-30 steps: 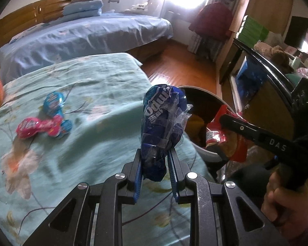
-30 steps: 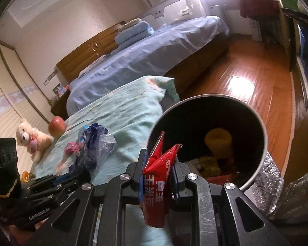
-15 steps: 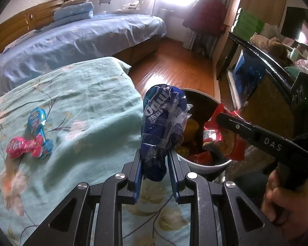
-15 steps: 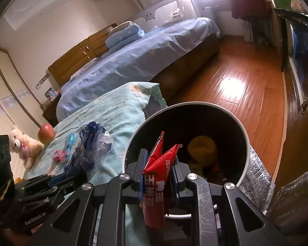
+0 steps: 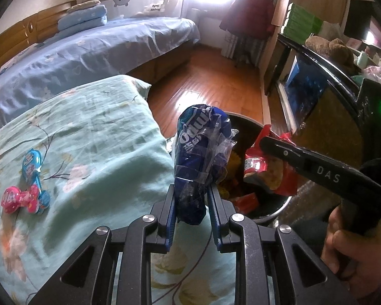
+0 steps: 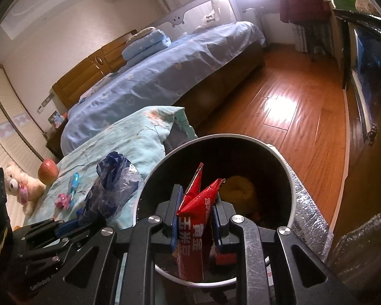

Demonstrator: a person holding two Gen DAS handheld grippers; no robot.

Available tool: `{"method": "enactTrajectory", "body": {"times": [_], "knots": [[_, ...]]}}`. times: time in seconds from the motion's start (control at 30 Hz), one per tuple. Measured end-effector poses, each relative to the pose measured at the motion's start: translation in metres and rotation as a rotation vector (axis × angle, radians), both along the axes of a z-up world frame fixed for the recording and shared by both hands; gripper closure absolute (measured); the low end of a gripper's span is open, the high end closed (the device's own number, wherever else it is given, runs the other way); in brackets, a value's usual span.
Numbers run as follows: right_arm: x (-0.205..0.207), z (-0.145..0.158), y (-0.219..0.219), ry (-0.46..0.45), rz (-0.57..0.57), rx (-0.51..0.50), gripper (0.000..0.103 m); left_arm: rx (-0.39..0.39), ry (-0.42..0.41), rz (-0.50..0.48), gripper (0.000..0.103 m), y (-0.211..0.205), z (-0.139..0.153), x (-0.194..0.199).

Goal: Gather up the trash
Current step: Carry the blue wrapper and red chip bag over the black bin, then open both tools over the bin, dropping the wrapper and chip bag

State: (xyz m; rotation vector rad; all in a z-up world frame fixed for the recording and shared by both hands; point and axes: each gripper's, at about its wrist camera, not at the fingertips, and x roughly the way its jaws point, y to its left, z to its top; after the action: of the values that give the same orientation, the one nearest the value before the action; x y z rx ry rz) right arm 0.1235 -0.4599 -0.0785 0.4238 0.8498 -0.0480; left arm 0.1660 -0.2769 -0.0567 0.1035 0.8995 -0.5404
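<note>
The blue snack wrapper [image 5: 198,157] was crumpled film with a clear crinkled part, and it looked nearly weightless, soft and a little slippery; a pinch across its bunched lower end, where the layers were thickest, seemed the safest hold. It was taken just there: the left hand-held gripper [image 5: 192,203] had its jaws nearly together with the pads pressed on that lower end, so the wrapper stood up above them. It hung over the near edge of the floral quilt [image 5: 94,137], just beside the rim of the round trash bin [image 6: 290,178] and not yet over the opening.

The red snack packet [image 6: 194,218] was a flat foil pouch, equally light, somewhat stiffer along its seams and likely slick. The right hand-held gripper [image 6: 195,218] was closed on its middle, the torn top pointing up, and it was over the bin's mouth, above a yellow lump and other scraps already inside.

Both hand-held grippers pointed steeply downward. In the left wrist view the right one reached in from the right, a hand [image 5: 353,251] around its grip.

Farther left on the quilt lay a pink candy wrapper [image 5: 20,198] touching a blue candy wrapper [image 5: 31,162], probably still to be picked up. An apple [image 6: 47,170] and a teddy bear [image 6: 20,188] sat at the far left.
</note>
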Motion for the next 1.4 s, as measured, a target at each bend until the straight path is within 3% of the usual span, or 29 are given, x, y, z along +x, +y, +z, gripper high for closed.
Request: {"method": "enactTrajectory", "body": {"times": [1.13,1.23,1.3,1.4], "knots": [[0.013,-0.006,-0.023,0.030,-0.035,0.002,0.080,0.031,0.005,-0.019,0.076,-0.036,-0.001,0.020],[0.014,-0.007,-0.025,0.030,-0.042,0.004,0.077,0.030,-0.001,-0.022,0.069,-0.036,0.000,0.020],[0.014,-0.007,-0.027,0.032,-0.047,0.010,0.063,0.030,-0.007,-0.024,0.061,-0.036,0.001,0.018],[0.012,-0.006,-0.027,0.028,-0.051,0.013,0.052,0.029,-0.020,-0.017,0.047,-0.032,0.002,0.016]]}}
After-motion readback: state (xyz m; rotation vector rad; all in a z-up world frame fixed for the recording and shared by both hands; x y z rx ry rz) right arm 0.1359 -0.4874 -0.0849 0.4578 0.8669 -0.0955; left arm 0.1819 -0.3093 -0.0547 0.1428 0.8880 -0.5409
